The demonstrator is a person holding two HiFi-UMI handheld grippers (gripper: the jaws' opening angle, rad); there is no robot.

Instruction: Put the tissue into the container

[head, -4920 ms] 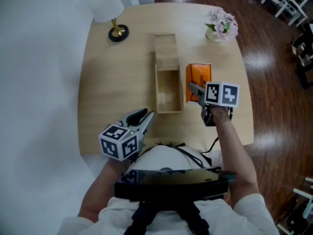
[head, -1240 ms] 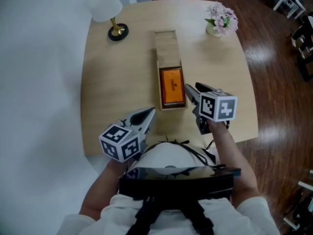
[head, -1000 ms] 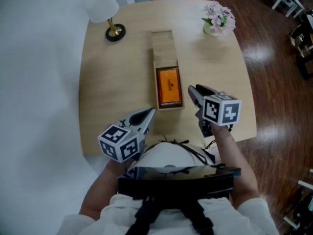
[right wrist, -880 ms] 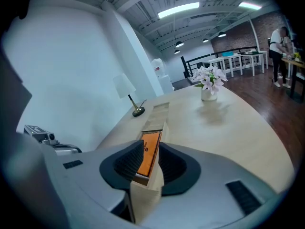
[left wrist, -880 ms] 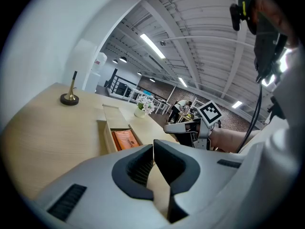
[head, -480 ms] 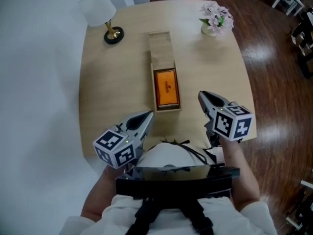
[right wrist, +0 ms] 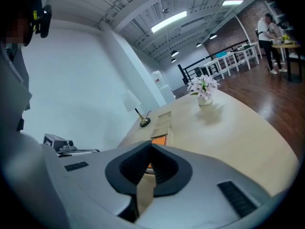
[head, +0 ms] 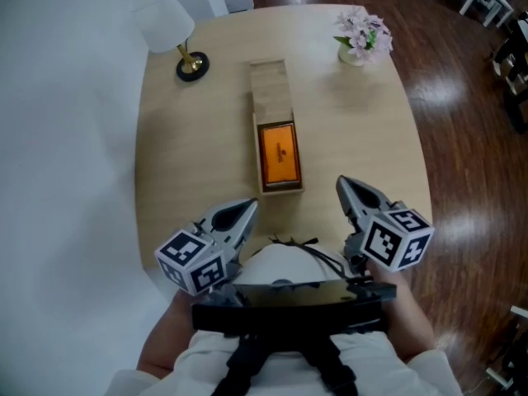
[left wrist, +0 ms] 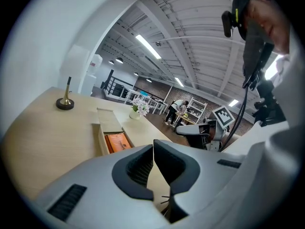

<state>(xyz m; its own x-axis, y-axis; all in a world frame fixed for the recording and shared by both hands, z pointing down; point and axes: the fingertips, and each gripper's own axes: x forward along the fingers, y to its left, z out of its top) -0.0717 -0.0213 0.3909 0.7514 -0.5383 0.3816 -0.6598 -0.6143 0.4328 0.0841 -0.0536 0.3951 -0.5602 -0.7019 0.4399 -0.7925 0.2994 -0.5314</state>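
A white lamp (head: pixel 165 19) stands on the tabletop (head: pixel 190 155), at the far left of the wooden container (head: pixel 271 89). The left claw (head: pixel 250 205) hovers near-left of the container, its jaws pressed together and empty. The orange tissue pack (head: pixel 279 153) lies flat inside the container's open near half. Near-right of the container, the right claw (head: pixel 341 182) has just been closing, and its jaws meet with nothing between them. A vase of pink flowers (head: pixel 361 35) sits far right of the container.
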